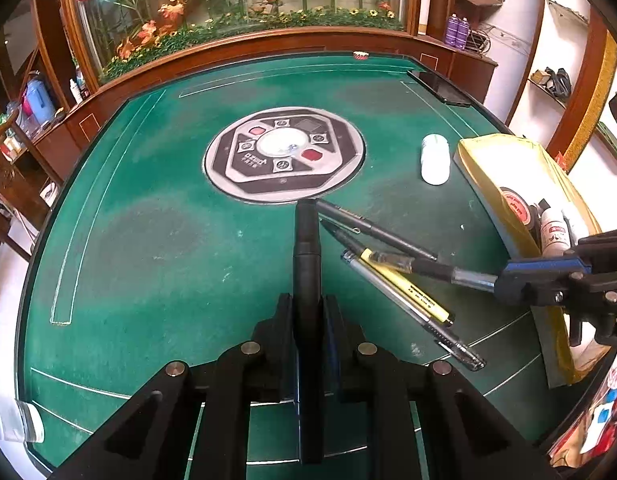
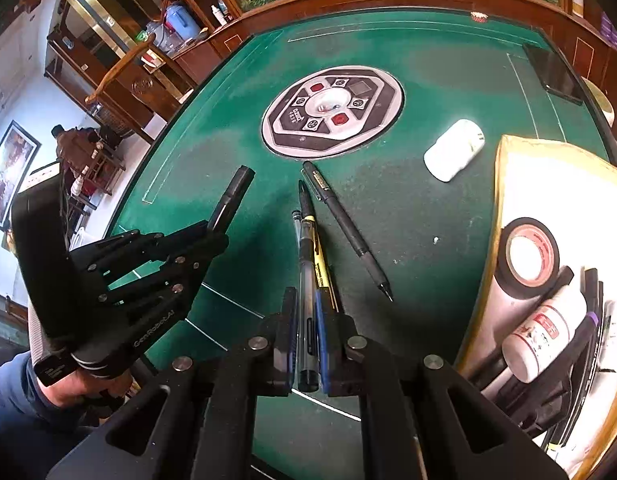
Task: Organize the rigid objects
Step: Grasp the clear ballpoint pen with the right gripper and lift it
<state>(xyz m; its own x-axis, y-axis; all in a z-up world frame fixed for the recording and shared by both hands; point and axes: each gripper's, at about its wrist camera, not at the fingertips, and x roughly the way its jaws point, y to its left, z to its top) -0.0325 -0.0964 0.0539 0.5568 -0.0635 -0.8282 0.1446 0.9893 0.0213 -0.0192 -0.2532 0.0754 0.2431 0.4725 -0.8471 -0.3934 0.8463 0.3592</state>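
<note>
The green table (image 1: 156,248) carries my work. At its right edge sits the yellow-rimmed tray (image 2: 504,184), holding a tape roll (image 2: 530,256) and a white bottle (image 2: 542,334). My left tool (image 1: 308,320) is clenched on a black marker (image 1: 306,248). My right tool (image 2: 306,320) grips a clear pen (image 2: 307,276) lying over the yellow pen (image 2: 322,270); a black pen (image 2: 344,220) lies beside.

Box (image 2: 504,168) contents cut by frame edge
</note>
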